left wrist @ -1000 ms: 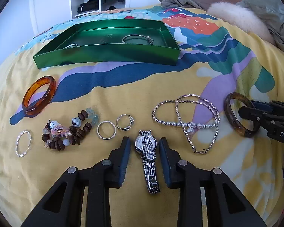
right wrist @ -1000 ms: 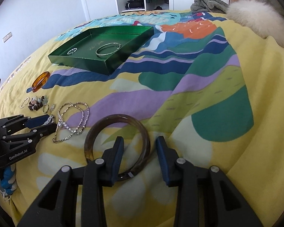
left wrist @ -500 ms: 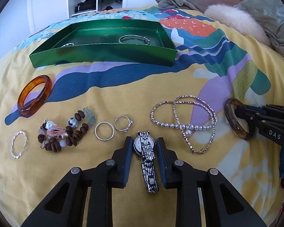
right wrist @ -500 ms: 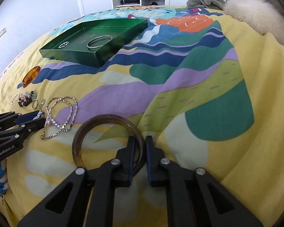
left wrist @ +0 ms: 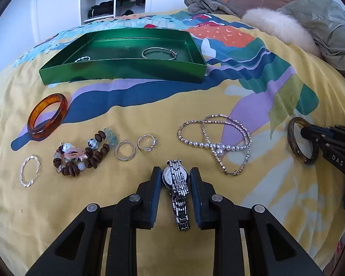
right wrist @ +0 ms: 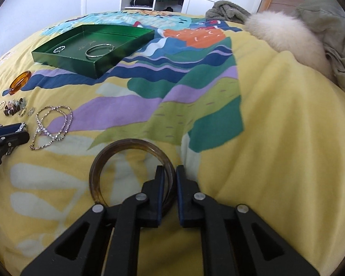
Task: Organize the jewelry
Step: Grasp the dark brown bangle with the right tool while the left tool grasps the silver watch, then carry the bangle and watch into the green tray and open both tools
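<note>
A silver watch [left wrist: 177, 184] lies on the patterned bedspread, its face between the blue pads of my left gripper [left wrist: 176, 172], which is shut on it. My right gripper [right wrist: 170, 170] is shut on the near rim of a dark brown bangle [right wrist: 126, 143]. In the left wrist view that bangle [left wrist: 293, 138] stands tilted at the right edge. A green tray [left wrist: 122, 69] sits at the back and holds a silver bangle [left wrist: 158, 54] and a small twisted ring [left wrist: 82, 59]. From the right wrist view, my left gripper [right wrist: 23, 131] shows at the left edge.
Left of the watch lie an amber bangle [left wrist: 47, 118], a bead bracelet [left wrist: 80, 156], a twisted silver hoop [left wrist: 29, 171] and two rings [left wrist: 125, 153]. Sparkly necklaces [left wrist: 218, 142] lie between the grippers. A fur pillow [left wrist: 278, 27] and clothes sit at the back right.
The left jaws have closed in onto the watch face. The right jaws have shut on the brown bangle's rim, and the bangle now tilts up off the bedspread.
</note>
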Motion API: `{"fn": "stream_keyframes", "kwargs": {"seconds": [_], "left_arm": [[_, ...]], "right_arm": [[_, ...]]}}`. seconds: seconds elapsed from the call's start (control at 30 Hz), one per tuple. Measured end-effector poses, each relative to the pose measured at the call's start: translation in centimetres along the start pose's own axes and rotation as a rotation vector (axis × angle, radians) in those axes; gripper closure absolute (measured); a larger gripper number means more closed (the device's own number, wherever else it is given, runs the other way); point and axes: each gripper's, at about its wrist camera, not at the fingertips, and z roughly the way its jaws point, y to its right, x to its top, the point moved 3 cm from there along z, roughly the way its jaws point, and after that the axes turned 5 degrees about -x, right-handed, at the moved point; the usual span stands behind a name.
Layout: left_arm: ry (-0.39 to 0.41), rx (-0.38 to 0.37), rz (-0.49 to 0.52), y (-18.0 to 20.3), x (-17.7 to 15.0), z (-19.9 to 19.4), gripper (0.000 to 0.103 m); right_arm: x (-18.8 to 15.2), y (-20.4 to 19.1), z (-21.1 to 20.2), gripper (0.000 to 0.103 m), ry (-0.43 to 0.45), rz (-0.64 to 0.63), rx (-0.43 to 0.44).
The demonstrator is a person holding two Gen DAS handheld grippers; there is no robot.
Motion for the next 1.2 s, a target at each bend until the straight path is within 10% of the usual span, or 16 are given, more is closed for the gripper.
{"fn": "stream_keyframes", "kwargs": {"seconds": [1.2], "left_arm": [[0.221,-0.026,-0.034,-2.7,2.6,-13.1,0.078]], "right_arm": [[3.9,-1.0,-14.8,0.095,0.268,0.156,0.059]]}}
